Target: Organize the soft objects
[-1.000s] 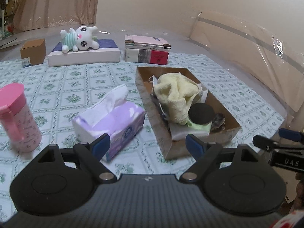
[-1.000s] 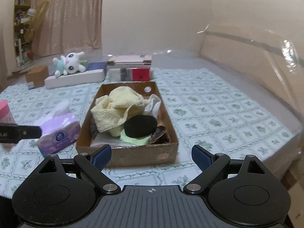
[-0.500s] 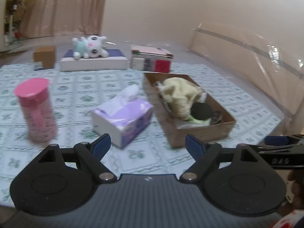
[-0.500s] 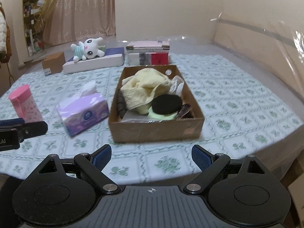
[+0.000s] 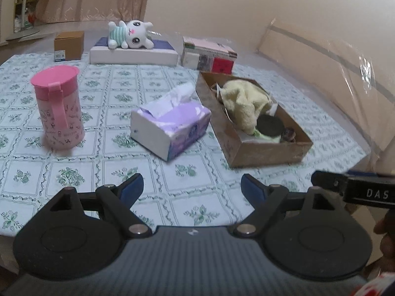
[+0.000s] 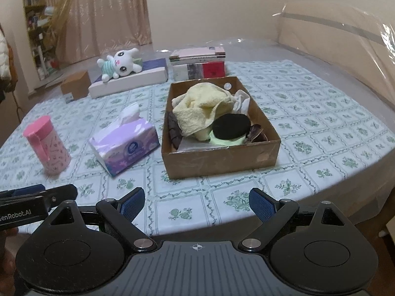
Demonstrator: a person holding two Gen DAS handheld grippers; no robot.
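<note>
Left gripper (image 5: 191, 186): jaws wide apart, nothing between them, above the near edge of the bed (image 5: 74, 162).
Right gripper (image 6: 197, 201): jaws wide apart, empty.
Cardboard box (image 6: 222, 157): on the bed, holds a yellow towel (image 6: 200, 108) and a black round pad (image 6: 230, 126).
Tissue box (image 6: 123, 143): just left of the cardboard box.
Pink cup (image 5: 58, 106): upright, further left.
Plush toy (image 5: 129, 34): lying on a flat white box (image 5: 133, 55) at the far side.

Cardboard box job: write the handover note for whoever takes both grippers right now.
Left gripper: jaws open, nothing between them, short of the tissue pack.
Right gripper: jaws open, empty, facing the cardboard box.
Box holds a yellow towel, a black pad, white cloth and other soft bits, piled loosely.
Plush toy lies on the white box at the back.
Done: nothing picked up now.
Left: sort the soft things.
</note>
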